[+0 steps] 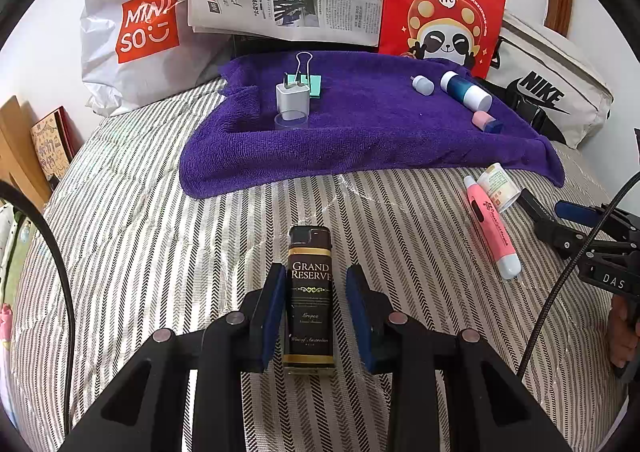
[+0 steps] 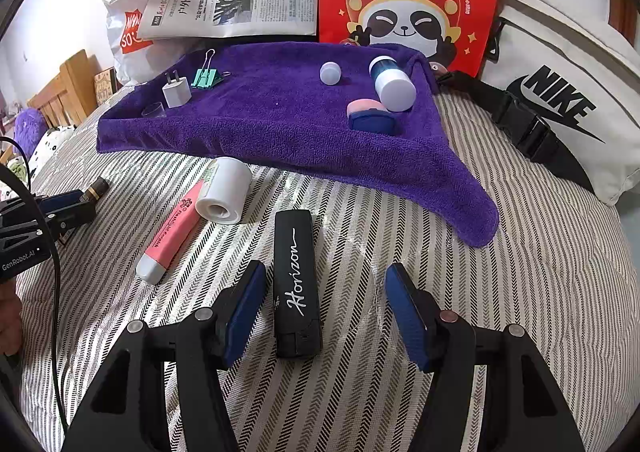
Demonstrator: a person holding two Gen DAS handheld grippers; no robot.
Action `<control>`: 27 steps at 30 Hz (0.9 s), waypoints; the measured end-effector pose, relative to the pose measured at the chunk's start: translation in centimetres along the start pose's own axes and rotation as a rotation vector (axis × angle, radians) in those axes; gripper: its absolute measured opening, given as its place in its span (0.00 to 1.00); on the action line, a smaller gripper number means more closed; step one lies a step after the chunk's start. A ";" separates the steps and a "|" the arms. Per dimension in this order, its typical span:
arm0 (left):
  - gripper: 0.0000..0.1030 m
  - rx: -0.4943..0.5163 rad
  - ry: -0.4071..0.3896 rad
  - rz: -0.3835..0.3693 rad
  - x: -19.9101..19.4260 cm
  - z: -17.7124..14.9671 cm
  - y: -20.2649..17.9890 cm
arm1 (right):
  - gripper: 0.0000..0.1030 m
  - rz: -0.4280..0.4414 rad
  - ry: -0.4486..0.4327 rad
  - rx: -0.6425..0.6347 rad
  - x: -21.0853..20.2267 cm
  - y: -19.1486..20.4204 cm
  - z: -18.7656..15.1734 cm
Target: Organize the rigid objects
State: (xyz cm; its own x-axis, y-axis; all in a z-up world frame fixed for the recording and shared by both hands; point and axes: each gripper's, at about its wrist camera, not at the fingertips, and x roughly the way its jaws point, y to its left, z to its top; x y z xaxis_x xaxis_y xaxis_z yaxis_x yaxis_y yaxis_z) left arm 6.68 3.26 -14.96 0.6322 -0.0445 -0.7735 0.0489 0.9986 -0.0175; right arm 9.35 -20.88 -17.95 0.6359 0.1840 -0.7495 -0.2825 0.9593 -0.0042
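The brown lighter lies flat on the striped bed cover, its long axis running straight away from the camera, cap end toward the purple towel. It sits between the pads of the left gripper, which stands open with a narrow gap on each side of the lighter. A clear strip of cover separates the cap from the towel's near edge.

The black lighter lies likewise lengthwise on the cover, its striker end nearest the camera, between the widely parted pads of the right gripper, open and touching nothing. To its left lie a pink highlighter and a white roll, close together; the right side is bare cover. The towel's drooping corner lies ahead.
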 end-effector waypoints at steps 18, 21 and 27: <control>0.29 -0.003 0.000 -0.001 -0.1 0.0 0.0 | 0.21 0.007 -0.001 -0.045 -0.8 1.1 -0.2; 0.29 0.000 0.000 0.005 -0.1 0.0 0.0 | 0.21 -0.006 0.014 -0.044 -0.7 1.3 0.0; 0.24 0.035 0.025 0.009 -0.1 0.4 -0.6 | 0.21 0.004 0.051 -0.041 -0.6 1.1 0.5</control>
State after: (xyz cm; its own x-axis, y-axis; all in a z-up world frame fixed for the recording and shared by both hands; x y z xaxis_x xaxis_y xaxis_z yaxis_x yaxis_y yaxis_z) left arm 6.89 2.68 -14.56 0.6136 -0.0344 -0.7889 0.0704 0.9975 0.0113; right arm 8.99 -19.82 -17.18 0.5974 0.1756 -0.7825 -0.3147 0.9488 -0.0274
